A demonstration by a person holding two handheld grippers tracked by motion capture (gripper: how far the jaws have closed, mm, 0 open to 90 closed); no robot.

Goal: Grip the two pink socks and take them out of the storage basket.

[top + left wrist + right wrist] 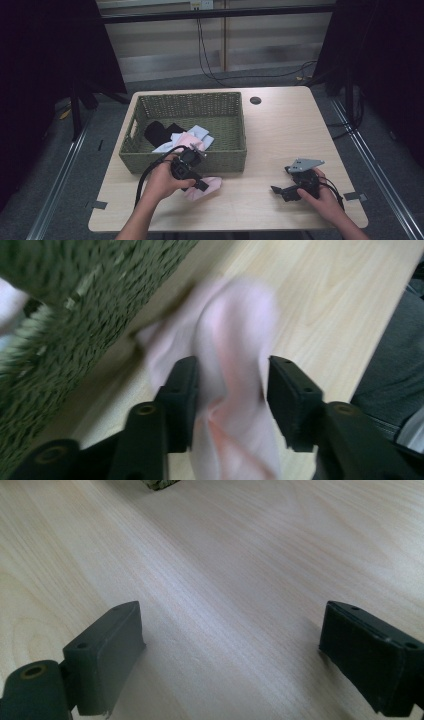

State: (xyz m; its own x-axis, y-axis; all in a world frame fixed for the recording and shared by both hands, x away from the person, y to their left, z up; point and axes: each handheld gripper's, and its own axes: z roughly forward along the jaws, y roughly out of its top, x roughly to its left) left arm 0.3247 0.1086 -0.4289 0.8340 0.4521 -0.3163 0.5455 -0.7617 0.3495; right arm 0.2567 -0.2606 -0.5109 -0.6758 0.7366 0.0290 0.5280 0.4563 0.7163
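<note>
Lying rumpled on the worktop [280,130] just beside the green basket [227,159], my pale pink cloth [235,340] sits between the left gripper [230,390] jaws, which stand apart. My right gripper [230,655] hangs wide open over bare wood, well clear of edges.

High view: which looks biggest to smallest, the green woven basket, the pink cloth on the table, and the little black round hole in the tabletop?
1. Green woven basket
2. Pink cloth, partly hidden by the left gripper
3. Black round hole
</note>
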